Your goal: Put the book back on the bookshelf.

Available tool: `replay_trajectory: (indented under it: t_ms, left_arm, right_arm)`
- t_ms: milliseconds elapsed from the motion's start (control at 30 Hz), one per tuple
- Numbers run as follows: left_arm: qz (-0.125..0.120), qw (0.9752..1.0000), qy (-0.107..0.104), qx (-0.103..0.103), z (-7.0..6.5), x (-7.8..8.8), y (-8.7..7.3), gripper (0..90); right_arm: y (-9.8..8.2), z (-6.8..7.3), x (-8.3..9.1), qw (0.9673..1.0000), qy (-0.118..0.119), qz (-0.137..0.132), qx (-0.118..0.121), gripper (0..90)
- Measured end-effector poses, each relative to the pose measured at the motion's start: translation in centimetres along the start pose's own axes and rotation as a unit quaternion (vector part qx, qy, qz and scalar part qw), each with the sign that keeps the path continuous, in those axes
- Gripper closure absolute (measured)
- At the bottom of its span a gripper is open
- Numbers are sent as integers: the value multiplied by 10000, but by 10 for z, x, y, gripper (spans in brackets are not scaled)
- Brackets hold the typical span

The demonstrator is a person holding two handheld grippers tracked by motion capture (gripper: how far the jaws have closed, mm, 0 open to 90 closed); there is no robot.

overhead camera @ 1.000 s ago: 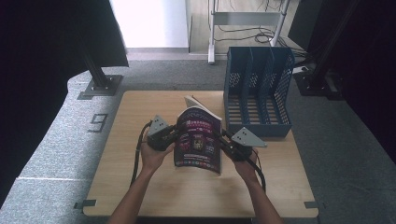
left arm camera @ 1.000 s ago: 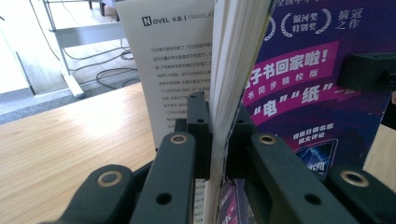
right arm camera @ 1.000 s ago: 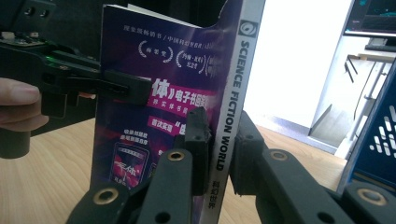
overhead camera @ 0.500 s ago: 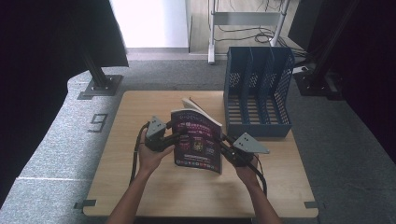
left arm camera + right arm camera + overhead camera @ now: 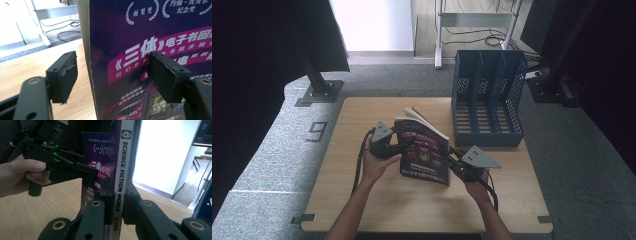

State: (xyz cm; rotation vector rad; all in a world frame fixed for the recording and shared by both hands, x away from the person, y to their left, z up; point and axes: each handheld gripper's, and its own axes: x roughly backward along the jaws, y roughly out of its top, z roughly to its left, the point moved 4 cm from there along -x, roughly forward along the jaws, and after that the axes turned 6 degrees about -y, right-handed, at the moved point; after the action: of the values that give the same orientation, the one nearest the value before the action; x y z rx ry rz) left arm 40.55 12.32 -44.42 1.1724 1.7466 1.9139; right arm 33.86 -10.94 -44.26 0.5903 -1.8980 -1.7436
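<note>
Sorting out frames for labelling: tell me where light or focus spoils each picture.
High view: the doorway glares white and both sides sink into black, though the book reads clearly. Left gripper view: the near pads are soft, the cover print sharp. Right gripper view: the bright doorway washes out; the left gripper sits in shadow.

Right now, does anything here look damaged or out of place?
Yes: the left gripper's rubber pad looks torn and ragged along its edge. Its jaws have just been opening and stand apart around the book's edge, so only the right gripper clamps the upright book by its spine.
</note>
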Motion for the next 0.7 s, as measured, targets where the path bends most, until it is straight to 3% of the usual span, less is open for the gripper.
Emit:
replay_trajectory:
  t_ms: [267, 567, 700]
  left_arm:
    - [88, 9999, -113, -84, 1, -7, 4, 180]
    - [4, 9989, -463, -112, -7, -10, 7, 184]
    - [3, 9989, -442, -132, -8, -10, 7, 184]
  right_arm:
    - [-1, 0, 3, 10000, 71, -44, 36, 806]
    - [-1, 0, 5, 9998, 147, -69, 66, 804]
    - [-1, 0, 5, 9998, 159, -63, 73, 803]
